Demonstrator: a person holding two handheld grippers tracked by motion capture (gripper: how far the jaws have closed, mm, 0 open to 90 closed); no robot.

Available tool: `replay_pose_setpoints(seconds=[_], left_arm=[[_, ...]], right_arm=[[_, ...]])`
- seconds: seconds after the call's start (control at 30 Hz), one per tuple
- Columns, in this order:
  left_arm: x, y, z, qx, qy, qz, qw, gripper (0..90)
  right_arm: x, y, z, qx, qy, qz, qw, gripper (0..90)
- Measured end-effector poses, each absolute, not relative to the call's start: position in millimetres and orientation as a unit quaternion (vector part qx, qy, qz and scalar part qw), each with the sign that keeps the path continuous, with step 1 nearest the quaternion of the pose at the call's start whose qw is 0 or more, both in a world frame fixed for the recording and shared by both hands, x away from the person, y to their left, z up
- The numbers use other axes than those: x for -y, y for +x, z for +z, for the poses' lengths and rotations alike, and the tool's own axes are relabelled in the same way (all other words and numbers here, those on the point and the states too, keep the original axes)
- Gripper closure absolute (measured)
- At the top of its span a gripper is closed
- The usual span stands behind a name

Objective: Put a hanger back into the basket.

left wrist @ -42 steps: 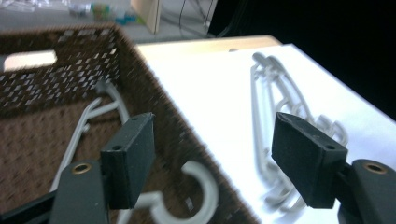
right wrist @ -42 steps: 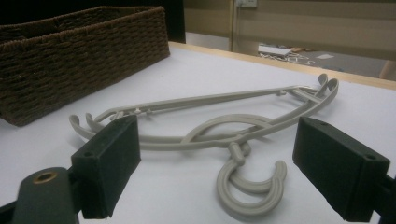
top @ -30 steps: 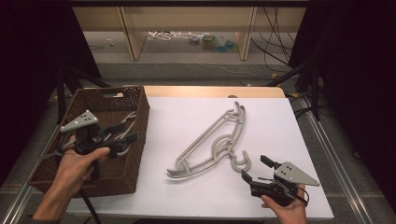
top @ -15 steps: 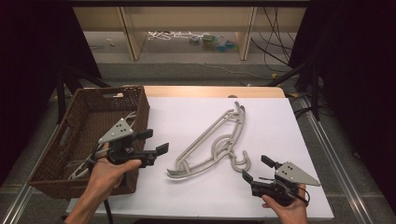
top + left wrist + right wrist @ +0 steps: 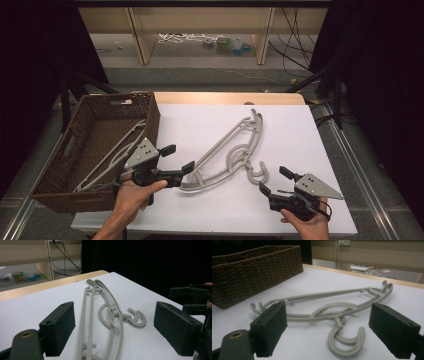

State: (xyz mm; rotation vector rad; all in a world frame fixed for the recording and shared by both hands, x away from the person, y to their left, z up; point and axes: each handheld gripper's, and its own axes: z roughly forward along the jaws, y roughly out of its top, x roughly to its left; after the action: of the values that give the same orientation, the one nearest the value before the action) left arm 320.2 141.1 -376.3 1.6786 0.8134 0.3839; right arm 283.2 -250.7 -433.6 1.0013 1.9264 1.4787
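Two grey plastic hangers [image 5: 227, 152] lie stacked flat on the white table sheet [image 5: 295, 135], hooks toward the near edge, ends toward the far edge. The left gripper [image 5: 176, 161] sits at the stack's near-left end; its jaws have just been opening and now stand wide, the hanger bars lying between the pads untouched. The right gripper [image 5: 272, 181] rests just beside the hooks, jaws wide apart, holding nothing. A brown wicker basket [image 5: 150, 112] stands at the table's left edge, containing further grey hangers [image 5: 112, 160]. Nothing lies between either gripper and the stack.
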Motion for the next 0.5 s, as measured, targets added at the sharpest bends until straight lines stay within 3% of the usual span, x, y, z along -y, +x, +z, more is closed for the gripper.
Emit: replay_pose_setpoints(seconds=[0.5], left_arm=[[-147.7,312.2,-402.2,-0.326,0.729,0.192,0.57,16.2]], right_arm=[[249.4,284.1,-434.6,-0.707,0.365,0.549,0.254,15.9]])
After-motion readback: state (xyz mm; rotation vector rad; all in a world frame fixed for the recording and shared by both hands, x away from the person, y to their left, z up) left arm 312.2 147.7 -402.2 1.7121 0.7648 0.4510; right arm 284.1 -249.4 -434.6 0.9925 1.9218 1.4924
